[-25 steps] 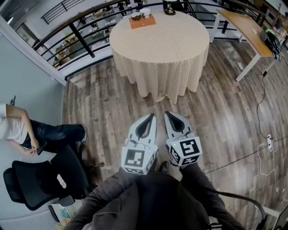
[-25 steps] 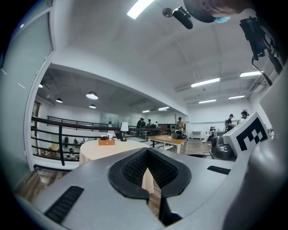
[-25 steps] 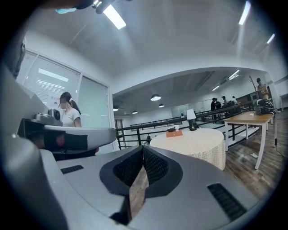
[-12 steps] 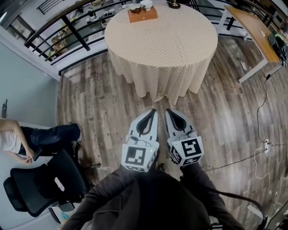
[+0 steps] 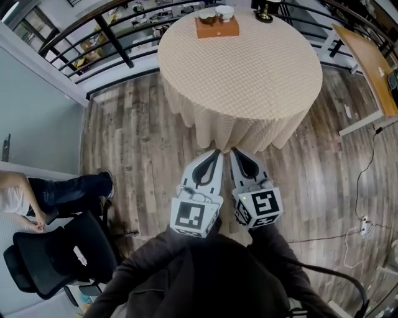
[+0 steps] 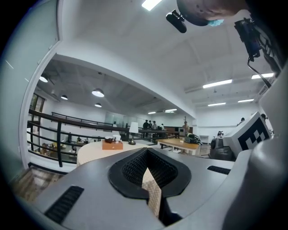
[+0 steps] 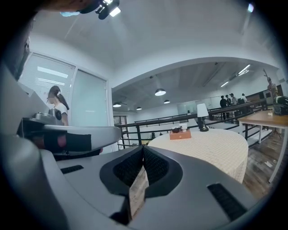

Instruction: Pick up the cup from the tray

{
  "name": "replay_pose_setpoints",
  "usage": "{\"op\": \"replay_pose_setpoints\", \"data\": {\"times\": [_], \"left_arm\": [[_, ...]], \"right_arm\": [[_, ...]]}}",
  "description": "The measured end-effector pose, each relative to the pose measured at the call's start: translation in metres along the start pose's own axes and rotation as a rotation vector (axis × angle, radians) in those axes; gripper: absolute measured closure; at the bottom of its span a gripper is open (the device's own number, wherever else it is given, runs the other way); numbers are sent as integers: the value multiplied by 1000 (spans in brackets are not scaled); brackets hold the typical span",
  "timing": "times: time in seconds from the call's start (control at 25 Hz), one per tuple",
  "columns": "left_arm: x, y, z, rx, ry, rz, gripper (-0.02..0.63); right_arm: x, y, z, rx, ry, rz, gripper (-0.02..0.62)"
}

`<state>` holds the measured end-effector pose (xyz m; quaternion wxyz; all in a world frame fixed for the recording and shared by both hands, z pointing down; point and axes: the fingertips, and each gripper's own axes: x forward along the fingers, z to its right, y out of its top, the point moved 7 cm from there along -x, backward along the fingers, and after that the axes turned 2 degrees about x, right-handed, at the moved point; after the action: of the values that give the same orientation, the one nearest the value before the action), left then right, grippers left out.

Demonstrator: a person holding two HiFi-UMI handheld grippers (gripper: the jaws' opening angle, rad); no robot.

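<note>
White cup (image 5: 224, 11) beside darker cup (image 5: 207, 15) on wooden tray (image 5: 217, 28), far side of cloth-covered round table (image 5: 242, 74). Well beyond reach. Left gripper (image 5: 213, 155) and right gripper (image 5: 237, 155) level, side by side at near table edge. Jaws pressed together, nothing held: probably carry posture for approach.

- Round desk (image 5: 239, 68): beige cloth, fine checked weave.
- Tray (image 5: 217, 28) was orange-brown.
- White cup (image 5: 224, 11) sat on it, and a dark cup (image 5: 207, 15) looked brown.
- Left hand-held gripper (image 5: 213, 155) and right hand-held gripper (image 5: 237, 154) had light grey shells, black ribbed pads and black-and-white square markers.
- Floor (image 5: 137, 143) showed streaky grey-brown wood planks.
- Railing (image 5: 112, 31) was black.
- Office chair (image 5: 50, 261) was black.
- Sleeves (image 5: 205, 279) were dark grey-brown.
- Side desk (image 5: 367, 59) had a pale wood top and white legs.
</note>
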<state>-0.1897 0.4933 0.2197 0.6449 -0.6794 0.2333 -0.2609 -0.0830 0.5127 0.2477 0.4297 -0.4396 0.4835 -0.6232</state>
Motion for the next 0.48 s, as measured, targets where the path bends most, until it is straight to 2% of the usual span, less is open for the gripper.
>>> {"op": "replay_pose_setpoints", "data": {"times": [0.24,0.4,0.48], "left_arm": [[19,12,-33,-4,11,29,600],[29,19,-37,7,-13,46,601],[37,22,-38,-18,-14,74,600]], "right_arm": [[38,18,-1,-26,17,12,588],[46,30,6,-52,1,25,588],[49,34,12,-63,-11,28,588]]}}
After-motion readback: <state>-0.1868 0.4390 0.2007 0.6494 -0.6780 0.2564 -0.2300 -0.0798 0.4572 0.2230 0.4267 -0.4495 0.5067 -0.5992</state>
